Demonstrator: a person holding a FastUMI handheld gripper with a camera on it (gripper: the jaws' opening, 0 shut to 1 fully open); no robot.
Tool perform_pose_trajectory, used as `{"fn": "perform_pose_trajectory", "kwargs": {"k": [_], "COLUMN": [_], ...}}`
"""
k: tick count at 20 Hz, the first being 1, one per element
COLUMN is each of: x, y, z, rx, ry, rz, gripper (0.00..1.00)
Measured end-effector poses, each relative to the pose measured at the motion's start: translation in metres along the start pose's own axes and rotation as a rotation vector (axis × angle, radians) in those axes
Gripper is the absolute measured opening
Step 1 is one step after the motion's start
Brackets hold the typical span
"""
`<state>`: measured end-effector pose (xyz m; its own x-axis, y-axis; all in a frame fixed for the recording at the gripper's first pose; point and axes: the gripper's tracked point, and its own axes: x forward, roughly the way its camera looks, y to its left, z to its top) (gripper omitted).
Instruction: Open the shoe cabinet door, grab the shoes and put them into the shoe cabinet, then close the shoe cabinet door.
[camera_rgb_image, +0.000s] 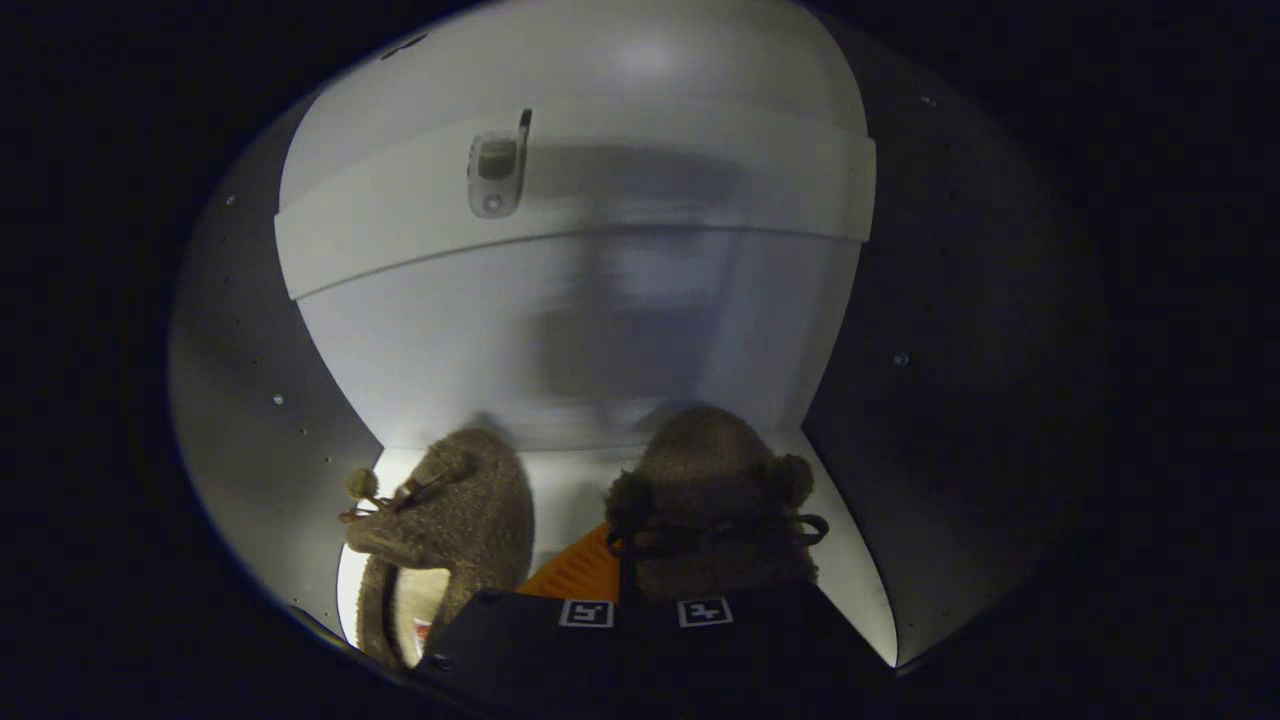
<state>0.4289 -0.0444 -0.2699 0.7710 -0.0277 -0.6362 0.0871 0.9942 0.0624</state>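
Nearest the lens, the gripper (645, 600) is seen from behind, with two square black-and-white markers (586, 613) fixed side by side on its dark body. Only one finger (577, 572) is visible, as a ribbed surface beside the right-hand shoe; whether the jaws are parted or clamped on anything cannot be told, since the tips are hidden by that shoe. Two brown fleecy shoes are counted inside the shoe cabinet (250, 400). One shoe (715, 500) is placed directly ahead of the gripper, its toe pointing inward, with two small pompoms and a dark lace visible across its top. A second shoe (455, 520) is set just to the left of it, turned slightly so that its pale lining is shown, with one pompom on a cord at its side. Both are rested on the white cabinet floor (565, 485). Beyond them the pale back wall is seen, crossed higher up by one white shelf edge (700, 190), on which one small hinge-like fitting (497, 170) is mounted.
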Motion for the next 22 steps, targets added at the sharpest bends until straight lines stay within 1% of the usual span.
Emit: {"fn": "perform_pose_trajectory", "kwargs": {"k": [2,3,4,5,6,7,8,10,12,14,15,19,22], "x": [0.001,-0.003,-0.005,-0.007,-0.012,-0.015,-0.021,-0.034,-0.052,-0.073,-0.084,-0.152,-0.215], "y": [-0.003,0.000,0.000,0.001,0.002,0.006,0.009,0.003,0.001,-0.003,-0.005,0.001,0.011], "z": [-0.002,-0.006,-0.006,-0.009,-0.011,-0.012,-0.011,-0.008,-0.004,-0.001,0.002,0.025,0.030], "rx": [-0.003,-0.004,-0.012,-0.024,-0.039,-0.044,-0.042,-0.024,-0.002,-0.007,-0.016,-0.038,-0.043], "ry": [0.008,0.023,0.026,0.030,0.034,0.033,0.029,-0.001,-0.039,-0.065,-0.082,-0.214,-0.312], "rz": [-0.015,0.000,0.002,0.003,0.000,0.012,0.014,-0.012,-0.014,-0.031,-0.041,-0.037,-0.011], "gripper": [0.08,0.15,0.16,0.23,0.26,0.40,0.49,0.67,0.79,0.96,0.99,0.99,0.98]}}
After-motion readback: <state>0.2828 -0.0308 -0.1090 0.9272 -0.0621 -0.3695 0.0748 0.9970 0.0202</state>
